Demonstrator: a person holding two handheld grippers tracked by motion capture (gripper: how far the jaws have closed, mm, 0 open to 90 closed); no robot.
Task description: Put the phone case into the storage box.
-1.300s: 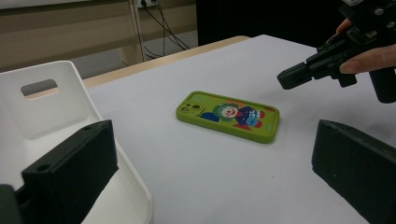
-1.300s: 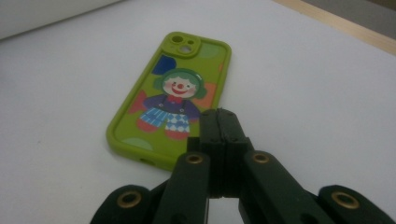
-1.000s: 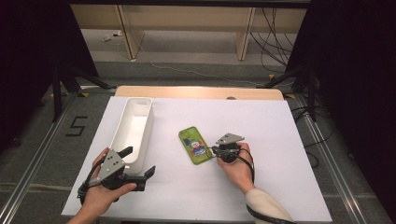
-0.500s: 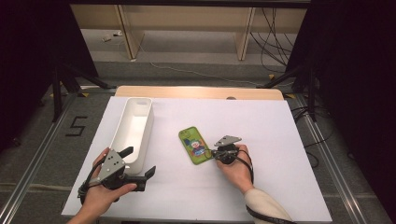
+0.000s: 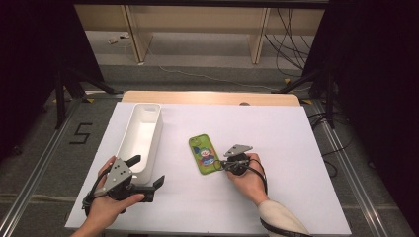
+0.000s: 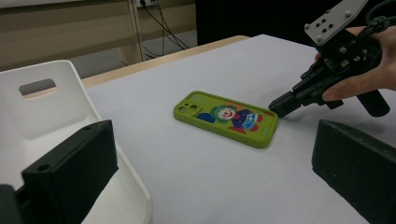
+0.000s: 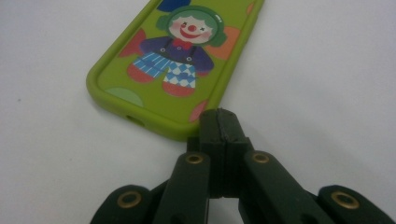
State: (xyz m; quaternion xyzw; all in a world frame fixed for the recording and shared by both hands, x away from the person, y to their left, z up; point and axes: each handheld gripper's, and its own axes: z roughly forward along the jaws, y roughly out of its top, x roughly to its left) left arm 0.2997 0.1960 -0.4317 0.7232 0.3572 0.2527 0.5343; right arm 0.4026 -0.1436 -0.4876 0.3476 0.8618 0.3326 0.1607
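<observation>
A green phone [image 5: 203,153] with a clown picture on its back lies flat on the white table [image 5: 286,148], left of my right hand. My right gripper [image 5: 218,165] is shut with nothing between its jaws, and its tip rests against the phone's near right corner. The right gripper view has the shut tip [image 7: 223,122] against the phone's [image 7: 177,60] green rim. My left gripper [image 5: 146,171] is open and holds nothing, at the near end of a white bin [image 5: 158,131]. Its own view looks across the phone [image 6: 226,117] at the right gripper [image 6: 276,106].
The long white bin [image 6: 42,107] runs away from me along the table's left side, with a handle slot in its end wall. A wooden strip edges the far side of the table. The floor beyond holds cables and stand legs.
My right gripper has edged slightly left toward the phone's near corner. The phone and my left gripper have stayed where they were.
</observation>
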